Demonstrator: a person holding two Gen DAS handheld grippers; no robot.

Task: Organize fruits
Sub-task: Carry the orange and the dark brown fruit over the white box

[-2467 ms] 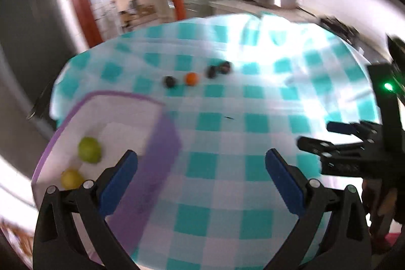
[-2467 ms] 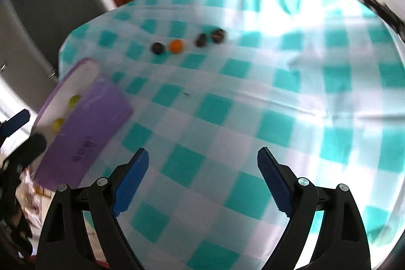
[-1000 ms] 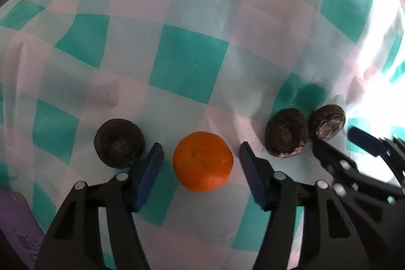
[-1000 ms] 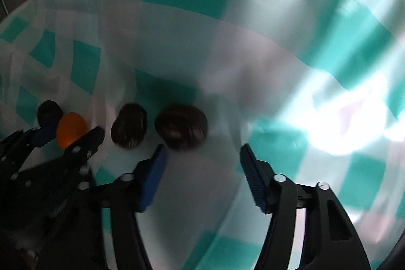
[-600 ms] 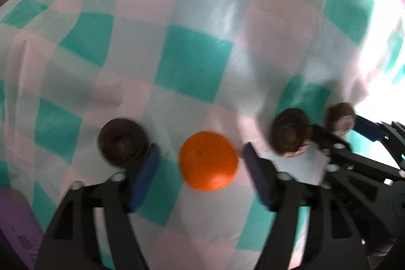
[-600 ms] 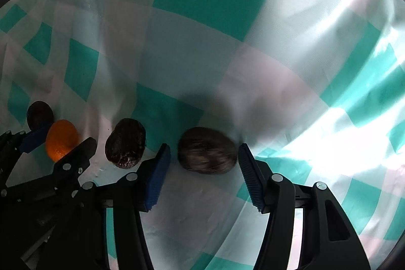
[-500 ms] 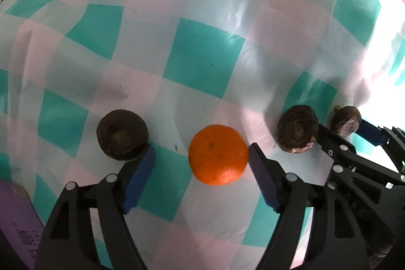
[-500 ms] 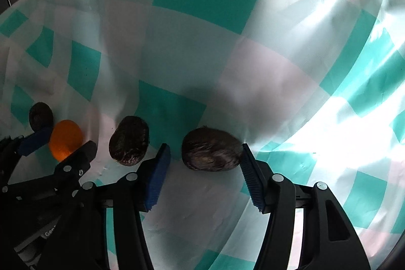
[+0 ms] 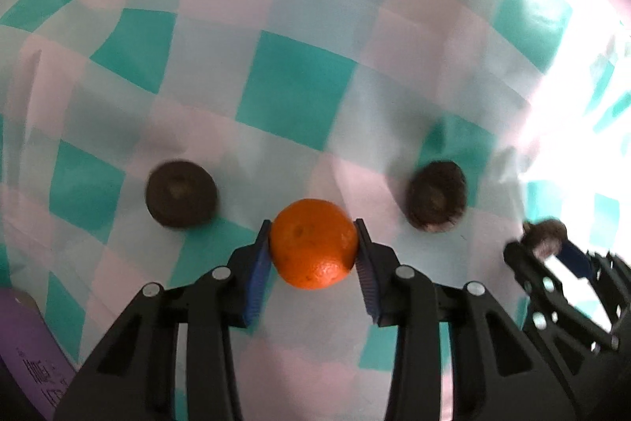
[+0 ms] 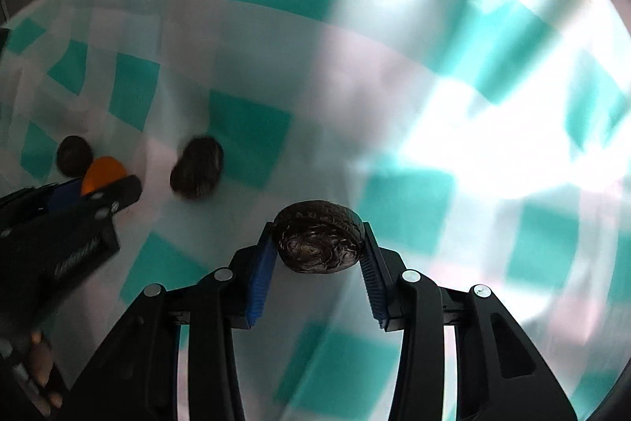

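Presently the left gripper (image 9: 314,243) has its jaws clenched on the orange (image 9: 313,243), the right gripper (image 10: 318,243) grasps a wrinkled dark fruit (image 10: 318,241), while two dark fruits (image 9: 181,194) (image 9: 437,196) lie unsorted on the checked desk (image 9: 295,93), the purple container (image 9: 23,350) nearby.

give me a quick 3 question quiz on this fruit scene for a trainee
1. True or false: the left gripper is shut on the orange.
2. What does the right gripper hold? A) a lime B) a dark wrinkled fruit C) nothing
3. Fill in: ___ dark fruits lie loose on the checked cloth.

Key
1. True; its blue fingers press both sides.
2. B, the dark wrinkled fruit.
3. Two: the left dark fruit and the right dark fruit.
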